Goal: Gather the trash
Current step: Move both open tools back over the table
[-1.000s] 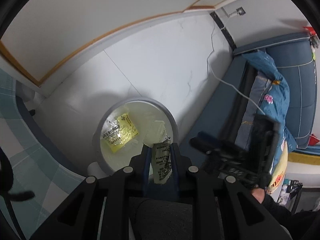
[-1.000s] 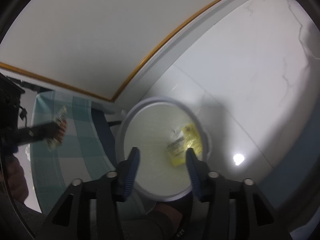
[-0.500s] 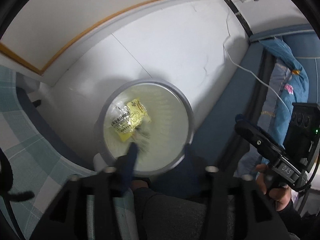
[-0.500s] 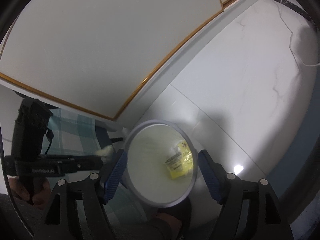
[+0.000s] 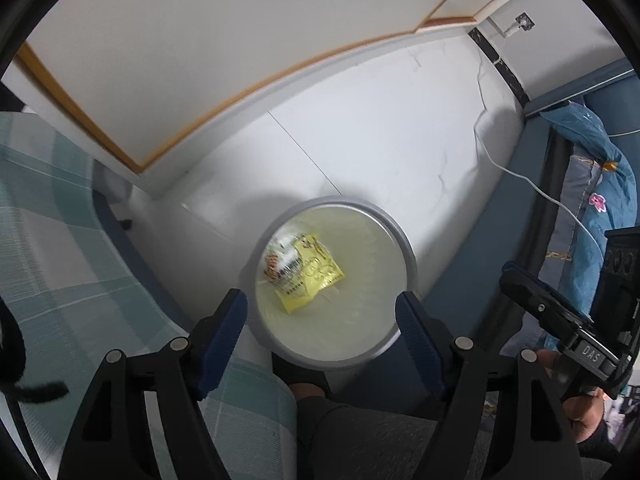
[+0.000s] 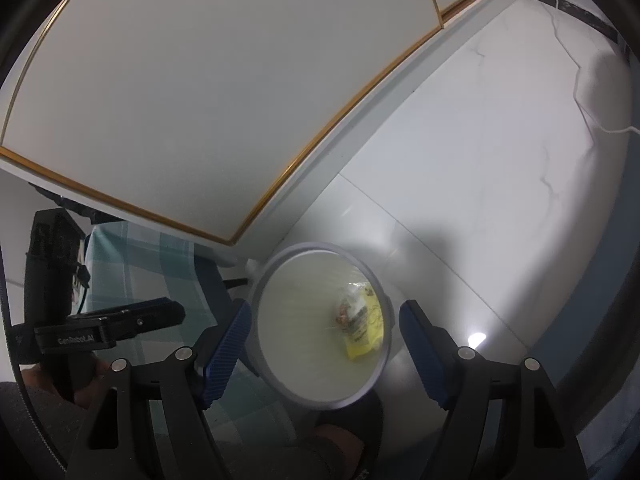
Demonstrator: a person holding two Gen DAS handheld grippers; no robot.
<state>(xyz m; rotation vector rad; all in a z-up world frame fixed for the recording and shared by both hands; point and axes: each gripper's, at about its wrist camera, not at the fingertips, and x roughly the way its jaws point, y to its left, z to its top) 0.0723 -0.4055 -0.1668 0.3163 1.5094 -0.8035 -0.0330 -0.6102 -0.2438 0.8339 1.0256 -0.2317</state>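
A round bin with a grey rim (image 5: 408, 256) stands on the white floor, directly under both grippers. Inside it lies a yellow wrapper (image 5: 320, 280), and a blurred silver printed wrapper (image 5: 282, 260) rests on its left part. My left gripper (image 5: 324, 316) hovers above the bin with its jaws opening and nothing between them. In the right wrist view the same bin (image 6: 260, 300) holds the yellow wrapper (image 6: 366, 340) and the silver wrapper (image 6: 348, 312). My right gripper (image 6: 324, 332) is open and empty above it. The left gripper (image 6: 160, 316) shows at the left there.
A teal checked cloth (image 5: 60, 260) covers furniture left of the bin. A white cabinet door with gold trim (image 6: 240, 120) rises behind. A white cable (image 5: 520, 172) crosses the floor toward blue bedding (image 5: 592, 208) at the right. A person's dark trouser leg (image 5: 360, 440) sits below.
The left gripper opened and let go of the printed wrapper, which dropped into the bin onto the yellow wrapper. The right gripper's jaws widened and it rose a little.
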